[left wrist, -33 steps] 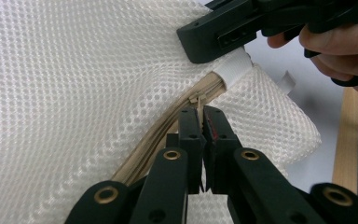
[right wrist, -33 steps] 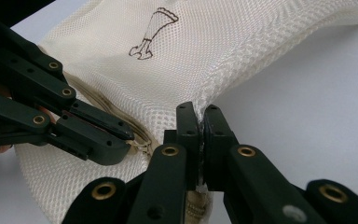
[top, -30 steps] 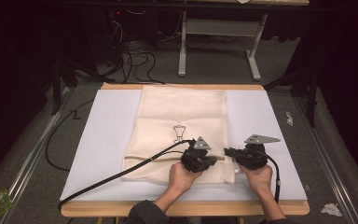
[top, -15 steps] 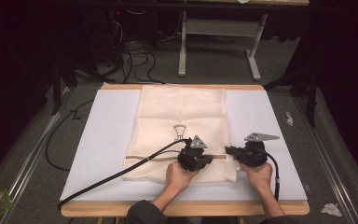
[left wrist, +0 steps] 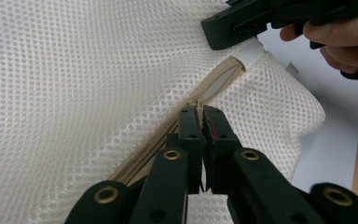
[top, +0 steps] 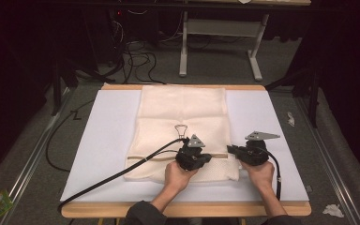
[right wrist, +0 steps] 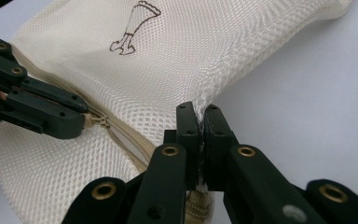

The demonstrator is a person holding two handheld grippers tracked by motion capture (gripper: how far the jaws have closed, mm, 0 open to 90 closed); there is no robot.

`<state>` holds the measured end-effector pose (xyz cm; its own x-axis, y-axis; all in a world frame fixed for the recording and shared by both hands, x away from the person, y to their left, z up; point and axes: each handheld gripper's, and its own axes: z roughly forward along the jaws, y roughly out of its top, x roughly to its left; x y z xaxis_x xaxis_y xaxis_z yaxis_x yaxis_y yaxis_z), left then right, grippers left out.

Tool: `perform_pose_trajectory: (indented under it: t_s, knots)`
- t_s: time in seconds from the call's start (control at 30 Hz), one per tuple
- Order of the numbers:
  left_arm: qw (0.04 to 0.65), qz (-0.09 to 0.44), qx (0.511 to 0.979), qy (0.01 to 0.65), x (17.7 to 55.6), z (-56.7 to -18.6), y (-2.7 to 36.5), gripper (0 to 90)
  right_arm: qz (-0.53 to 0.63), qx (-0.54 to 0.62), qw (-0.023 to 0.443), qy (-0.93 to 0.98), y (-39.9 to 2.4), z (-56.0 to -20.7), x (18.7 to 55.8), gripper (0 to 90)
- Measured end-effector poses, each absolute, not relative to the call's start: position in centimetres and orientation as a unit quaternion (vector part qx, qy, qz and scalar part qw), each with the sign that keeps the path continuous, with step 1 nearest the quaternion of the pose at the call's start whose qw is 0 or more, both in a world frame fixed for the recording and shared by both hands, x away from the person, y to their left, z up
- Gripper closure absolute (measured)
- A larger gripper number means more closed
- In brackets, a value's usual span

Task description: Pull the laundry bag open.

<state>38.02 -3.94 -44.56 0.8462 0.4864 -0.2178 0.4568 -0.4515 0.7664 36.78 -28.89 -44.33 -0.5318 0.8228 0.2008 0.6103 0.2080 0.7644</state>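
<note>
Across the wooden worktop (top: 272,208) and its white sheet (top: 108,140), nothing shifted. Lying flat down the middle of the sheet, reaching from the far edge almost to the near edge: the cream mesh bag (top: 183,108), in the same place as a second ago. Running across its near end, parallel to the near edge: the zip (left wrist: 144,154).

Only one small change: left tongs (left wrist: 201,114) edged slightly toward the left edge along the zip, away from the right tongs (right wrist: 199,114), which hold their spot. Left tongs clamped tight on the zip pull (right wrist: 93,120); right tongs pinched shut on the mesh at the right end of the zip, anchoring the bag.

Probably the start of drawing the zip open: a short stretch of tape showing between the two tongs, most of the zip not yet travelled.
</note>
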Motion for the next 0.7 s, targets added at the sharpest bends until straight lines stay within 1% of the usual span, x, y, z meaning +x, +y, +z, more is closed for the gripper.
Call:
perform_pose_trajectory:
  t_s: [0.7]
  knots:
    - [0.449, 0.024, 0.849, 0.279, 38.09, -44.26, -3.26, 87.2, 0.416, 0.466, 0.131, 0.770, -28.73, -44.33, 36.99, 88.6]
